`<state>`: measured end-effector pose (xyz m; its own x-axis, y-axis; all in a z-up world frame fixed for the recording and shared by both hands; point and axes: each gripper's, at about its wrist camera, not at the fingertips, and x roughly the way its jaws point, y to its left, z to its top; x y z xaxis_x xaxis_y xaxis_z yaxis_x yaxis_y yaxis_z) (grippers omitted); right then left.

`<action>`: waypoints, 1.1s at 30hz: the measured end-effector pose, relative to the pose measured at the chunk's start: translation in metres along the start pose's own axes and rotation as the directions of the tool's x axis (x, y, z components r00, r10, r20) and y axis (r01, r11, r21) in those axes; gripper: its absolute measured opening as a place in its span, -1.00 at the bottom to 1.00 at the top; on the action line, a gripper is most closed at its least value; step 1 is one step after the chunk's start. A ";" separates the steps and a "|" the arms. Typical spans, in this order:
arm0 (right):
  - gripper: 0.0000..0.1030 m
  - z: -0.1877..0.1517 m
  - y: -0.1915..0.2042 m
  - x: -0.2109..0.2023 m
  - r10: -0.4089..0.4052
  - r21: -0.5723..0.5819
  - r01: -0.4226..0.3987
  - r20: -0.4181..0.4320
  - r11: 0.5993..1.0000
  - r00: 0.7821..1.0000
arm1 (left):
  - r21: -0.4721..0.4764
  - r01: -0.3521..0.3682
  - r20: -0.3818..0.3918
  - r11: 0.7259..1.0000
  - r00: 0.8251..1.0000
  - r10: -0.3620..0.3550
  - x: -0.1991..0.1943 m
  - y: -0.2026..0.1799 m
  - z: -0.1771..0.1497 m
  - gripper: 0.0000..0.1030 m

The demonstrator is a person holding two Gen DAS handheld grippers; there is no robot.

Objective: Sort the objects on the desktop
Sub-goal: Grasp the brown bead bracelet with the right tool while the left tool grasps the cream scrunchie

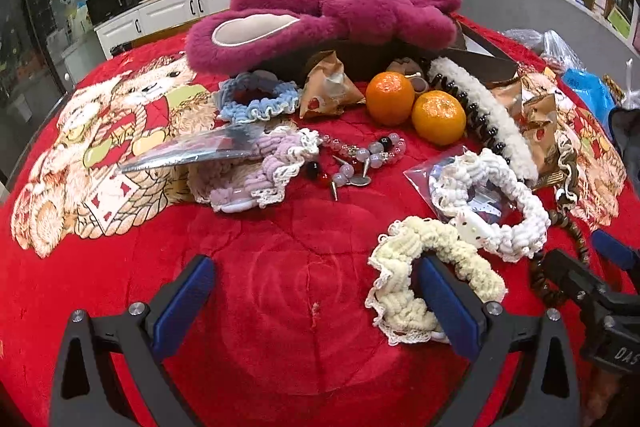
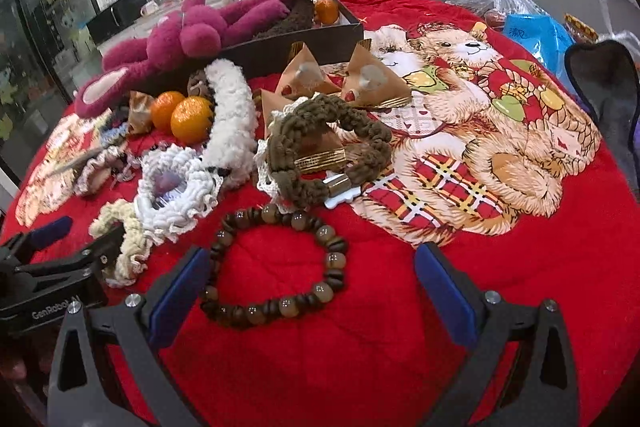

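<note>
The left tongs [image 1: 312, 301] stand spread wide over the red teddy-bear blanket [image 1: 280, 307] that covers the bench, pinching nothing. Their right blue finger [image 1: 444, 303] pokes through the ring of a cream scrunchie [image 1: 436, 279], while the left finger is over bare cloth. Just behind the cream scrunchie lies a white scrunchie [image 1: 496, 199], resting on a small clear packet. Farther back sit two mandarins [image 1: 416, 105] touching each other, with a fluffy white hair claw [image 1: 492, 115] just beside them and a pale bead bracelet [image 1: 368, 151] with thumbtacks [image 1: 352, 175] in front. A magenta plush bear [image 1: 340, 15] sprawls over the edge of a dark box [image 1: 480, 63] at the back.

The right tongs [image 2: 312, 287] are likewise spread wide and empty. A brown wooden bead bracelet [image 2: 276, 263] lies flat on the blanket between their fingers, close against the left finger [image 2: 180, 295] and well apart from the right one. Behind it rests an olive-brown scrunchie [image 2: 320, 143] around a pyramid-shaped brown snack packet [image 2: 320, 147], and two more such packets [image 2: 340, 75] stand by the box.
</note>
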<state>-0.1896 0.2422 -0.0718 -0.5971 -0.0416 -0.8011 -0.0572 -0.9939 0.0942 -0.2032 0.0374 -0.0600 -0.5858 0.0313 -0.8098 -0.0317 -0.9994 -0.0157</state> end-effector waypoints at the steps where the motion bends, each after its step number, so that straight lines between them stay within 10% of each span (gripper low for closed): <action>1: 1.00 0.000 0.001 0.000 -0.003 -0.003 0.003 -0.001 1.000 1.000 | 0.000 0.000 0.001 1.000 1.000 0.000 0.000 0.000 0.000 1.00; 17: 0.91 -0.001 -0.002 -0.004 0.008 -0.001 -0.008 0.001 1.000 1.000 | 0.000 0.000 -0.001 1.000 1.000 0.000 0.000 0.000 0.000 1.00; 27: -0.61 -0.006 -0.014 -0.016 -0.086 0.032 0.085 0.037 0.996 0.996 | 0.000 0.000 0.000 1.000 1.000 0.000 0.000 -0.001 0.000 1.00; 33: -0.79 -0.007 -0.018 -0.020 -0.011 0.037 0.009 0.051 0.999 0.999 | -0.004 0.012 0.010 1.000 1.000 -0.012 -0.001 0.001 0.001 0.90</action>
<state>-0.1704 0.2605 -0.0617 -0.6367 -0.0250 -0.7707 -0.0926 -0.9898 0.1086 -0.2030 0.0364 -0.0587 -0.5935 0.0436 -0.8037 -0.0360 -0.9990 -0.0276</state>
